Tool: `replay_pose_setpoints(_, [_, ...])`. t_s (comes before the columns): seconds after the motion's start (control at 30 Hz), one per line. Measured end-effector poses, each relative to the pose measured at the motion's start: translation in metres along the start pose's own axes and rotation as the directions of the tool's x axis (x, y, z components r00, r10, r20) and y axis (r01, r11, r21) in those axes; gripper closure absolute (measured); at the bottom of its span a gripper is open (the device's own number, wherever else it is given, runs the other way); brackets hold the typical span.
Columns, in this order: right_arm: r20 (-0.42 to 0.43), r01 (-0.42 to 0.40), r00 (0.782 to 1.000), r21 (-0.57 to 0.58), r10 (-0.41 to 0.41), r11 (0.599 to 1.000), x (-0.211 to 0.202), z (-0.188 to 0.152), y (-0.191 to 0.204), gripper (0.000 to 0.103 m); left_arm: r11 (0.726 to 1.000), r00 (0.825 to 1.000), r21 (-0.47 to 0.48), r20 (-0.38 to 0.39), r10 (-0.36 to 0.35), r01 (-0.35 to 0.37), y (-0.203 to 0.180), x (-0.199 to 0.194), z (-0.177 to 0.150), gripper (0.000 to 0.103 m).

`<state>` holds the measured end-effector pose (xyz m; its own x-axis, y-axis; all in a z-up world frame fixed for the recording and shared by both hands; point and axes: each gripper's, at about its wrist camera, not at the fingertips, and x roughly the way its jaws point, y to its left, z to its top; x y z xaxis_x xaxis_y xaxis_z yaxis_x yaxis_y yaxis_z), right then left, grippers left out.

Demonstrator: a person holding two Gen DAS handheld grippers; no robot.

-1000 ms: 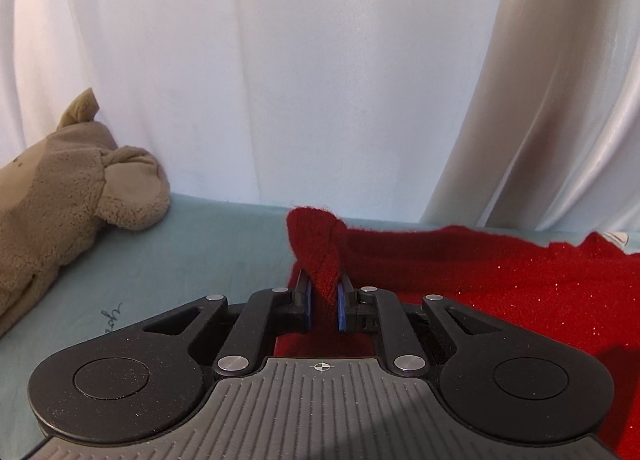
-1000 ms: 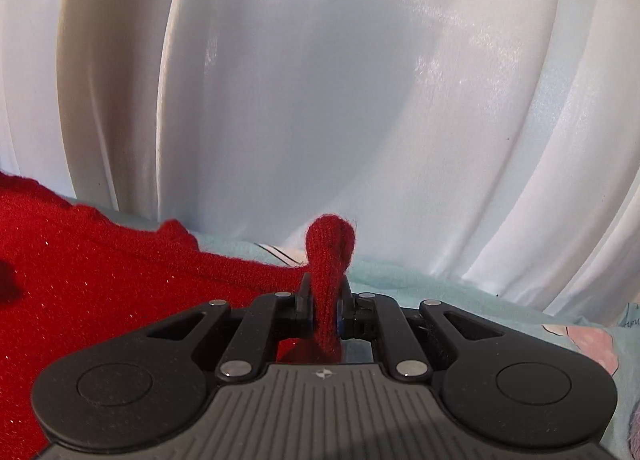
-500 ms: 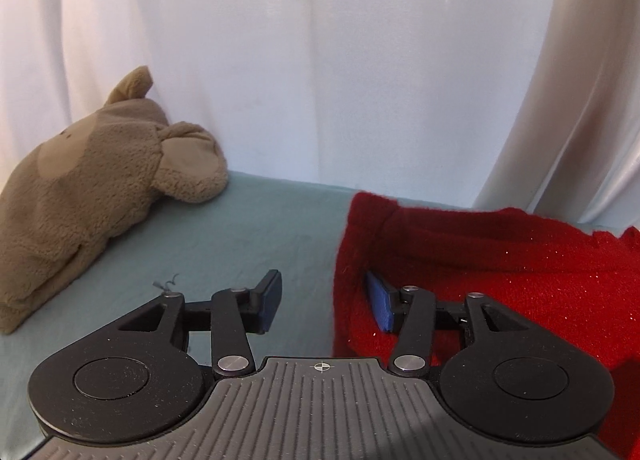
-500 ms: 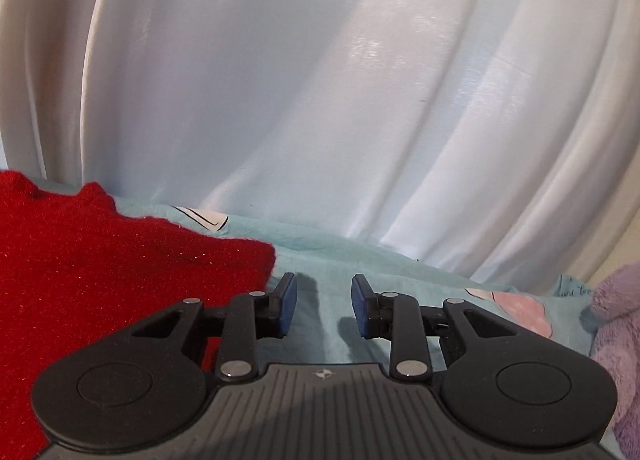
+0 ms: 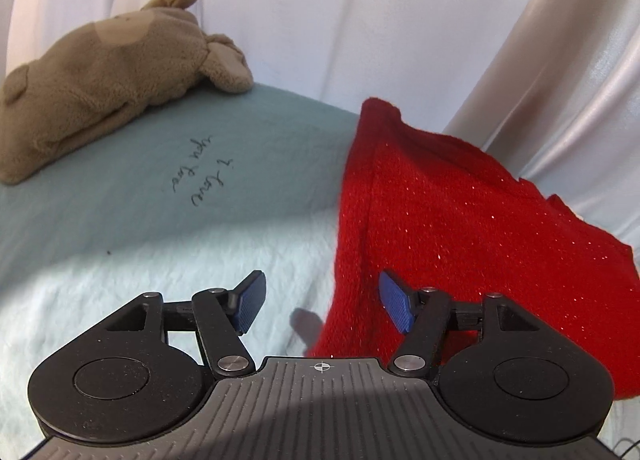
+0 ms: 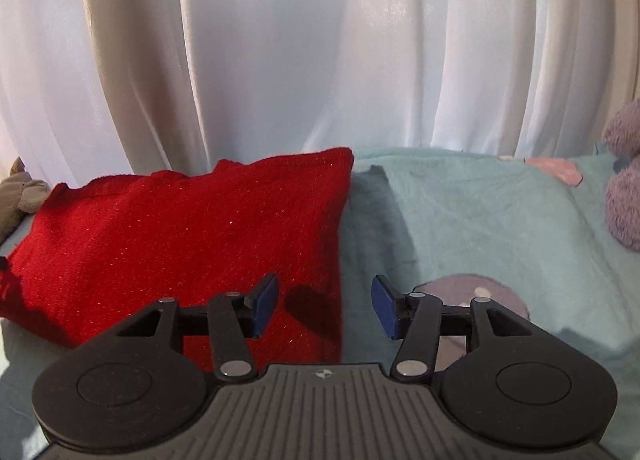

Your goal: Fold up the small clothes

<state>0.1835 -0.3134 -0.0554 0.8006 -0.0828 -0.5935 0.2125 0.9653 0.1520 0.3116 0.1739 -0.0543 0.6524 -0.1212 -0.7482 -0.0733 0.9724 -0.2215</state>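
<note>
Both grippers, left (image 5: 322, 302) and right (image 6: 324, 306), are held wide apart above a red sweater (image 6: 192, 228), with a brown plush toy (image 5: 104, 72) seen at ten o'clock

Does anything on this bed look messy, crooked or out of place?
Nothing looks spilled or damaged. The red garment lies fairly flat on the teal blanket, though its far edge is jagged and uneven rather than squared up. Both the left gripper and the right gripper are open and hold nothing.
</note>
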Motion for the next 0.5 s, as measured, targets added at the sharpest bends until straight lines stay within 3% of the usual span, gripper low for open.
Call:
replay_pose_setpoints(0.17, [-0.035, -0.051, 0.998, 0.070, 0.054, 0.996, -0.003, -0.002, -0.002, 0.049, 0.992, 0.995, -0.106, -0.054, -0.080, 0.074, 0.013, -0.001, -0.009, 0.034])
replay_pose_setpoints(0.3, [-0.063, -0.108, 0.990, 0.191, 0.122, 0.976, -0.004, -0.005, -0.016, 0.043, 0.980, 0.986, -0.154, -0.084, -0.142, 0.128, 0.020, -0.006, -0.017, 0.034])
replay_pose_setpoints(0.43, [-0.093, -0.164, 0.974, 0.353, 0.209, 0.921, 0.007, -0.015, -0.033, 0.043, 0.942, 0.955, -0.255, -0.140, -0.261, 0.220, 0.026, 0.007, -0.021, 0.034])
replay_pose_setpoints(0.5, [-0.090, -0.188, 0.964, 0.438, 0.251, 0.879, 0.017, -0.019, -0.041, 0.043, 0.934, 0.951, -0.276, -0.143, -0.273, 0.227, 0.025, 0.013, -0.022, 0.035])
